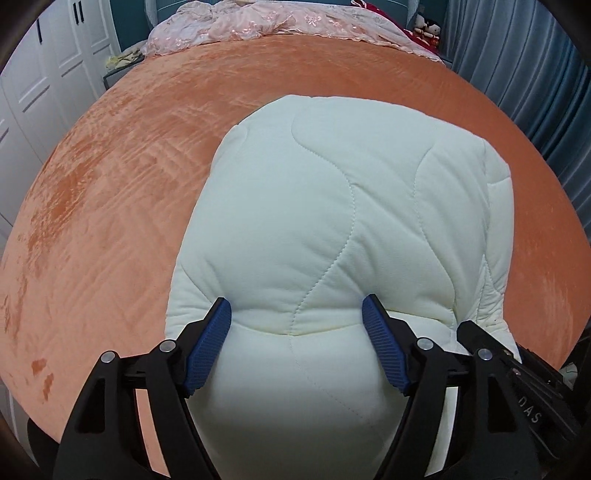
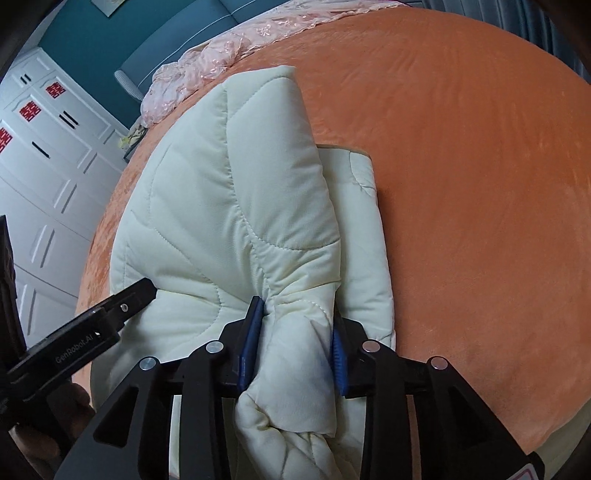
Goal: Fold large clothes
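A cream quilted padded garment (image 1: pixel 332 206) lies folded in a thick bundle on the orange bedspread (image 1: pixel 110 221). My left gripper (image 1: pixel 297 317) holds its near edge; the puffy fabric bulges between the blue pads (image 1: pixel 214 332) and touches both. In the right wrist view the same garment (image 2: pixel 229 192) runs away from me, with a lower layer (image 2: pixel 362 221) showing along its right side. My right gripper (image 2: pixel 295 332) is shut on a bunched fold of the garment's near end. The left gripper's black finger (image 2: pixel 133 295) rests on the garment to the left of it.
A pink lace blanket (image 1: pixel 258 22) is heaped at the head of the bed. White wardrobe doors (image 1: pixel 44 74) stand along the left, blue-grey curtains (image 1: pixel 517 74) along the right. Bare orange bedspread (image 2: pixel 480 184) spreads to the right of the garment.
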{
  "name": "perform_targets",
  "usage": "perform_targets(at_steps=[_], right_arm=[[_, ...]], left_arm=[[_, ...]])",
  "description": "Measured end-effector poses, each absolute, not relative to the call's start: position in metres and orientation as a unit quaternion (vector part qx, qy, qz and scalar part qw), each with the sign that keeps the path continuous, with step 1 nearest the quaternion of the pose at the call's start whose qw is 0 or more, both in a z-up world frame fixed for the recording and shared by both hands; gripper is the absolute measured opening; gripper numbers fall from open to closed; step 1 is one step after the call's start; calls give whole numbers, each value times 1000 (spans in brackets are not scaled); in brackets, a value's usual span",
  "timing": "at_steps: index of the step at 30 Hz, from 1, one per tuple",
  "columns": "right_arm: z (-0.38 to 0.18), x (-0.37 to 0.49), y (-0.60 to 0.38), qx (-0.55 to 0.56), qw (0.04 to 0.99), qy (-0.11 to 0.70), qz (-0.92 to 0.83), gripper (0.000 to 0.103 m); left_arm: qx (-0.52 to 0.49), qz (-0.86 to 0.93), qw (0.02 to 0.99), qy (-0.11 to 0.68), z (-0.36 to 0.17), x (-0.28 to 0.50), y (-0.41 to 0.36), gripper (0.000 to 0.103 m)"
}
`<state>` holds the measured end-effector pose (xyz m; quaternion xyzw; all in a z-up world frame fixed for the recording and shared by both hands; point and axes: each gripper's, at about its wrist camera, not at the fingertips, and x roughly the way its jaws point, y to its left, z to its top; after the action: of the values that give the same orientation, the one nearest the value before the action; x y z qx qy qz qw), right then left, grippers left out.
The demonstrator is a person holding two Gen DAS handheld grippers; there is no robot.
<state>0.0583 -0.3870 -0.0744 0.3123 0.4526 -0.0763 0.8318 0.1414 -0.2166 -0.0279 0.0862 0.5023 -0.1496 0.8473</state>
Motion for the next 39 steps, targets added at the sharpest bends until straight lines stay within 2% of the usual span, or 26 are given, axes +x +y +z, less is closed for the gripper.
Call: perform_targets(at_steps=[5,8,10,11,12,14,16,18,21,27,39], right_arm=[[-66,55,-395,311,827,461,-78,30],[-31,42,-399,302,835,449,-101,32],[-1,28,-394,268,855,425,-124,32],[13,22,-391,248,866,415,-130,30],[23,18,-386,234,872,410,-128,18],[35,15,-375,217,878,413,-110,6],[36,17,-361,198,877,427,-93,4],[28,19,-348,173,875,442,-94,1],[12,24,-337,161,864,468,-90,1],[-30,27,-337,168,840,507,-93,0],[-60,37,-336,154,834,521,-100,0]], left_arm=[[103,-141,851,496,-35,142,-222,77],[84,-150,847,503,-21,142,-214,75],[65,-160,844,508,-10,139,-204,61],[57,-168,842,510,-4,136,-199,48],[49,-176,839,512,1,131,-194,31],[28,-195,831,519,8,123,-187,16],[13,-213,827,519,15,112,-181,14],[15,-221,827,517,17,103,-178,4],[16,-223,823,522,12,95,-175,0],[25,-216,816,536,-10,98,-176,0],[68,-198,815,541,-36,103,-195,0]])
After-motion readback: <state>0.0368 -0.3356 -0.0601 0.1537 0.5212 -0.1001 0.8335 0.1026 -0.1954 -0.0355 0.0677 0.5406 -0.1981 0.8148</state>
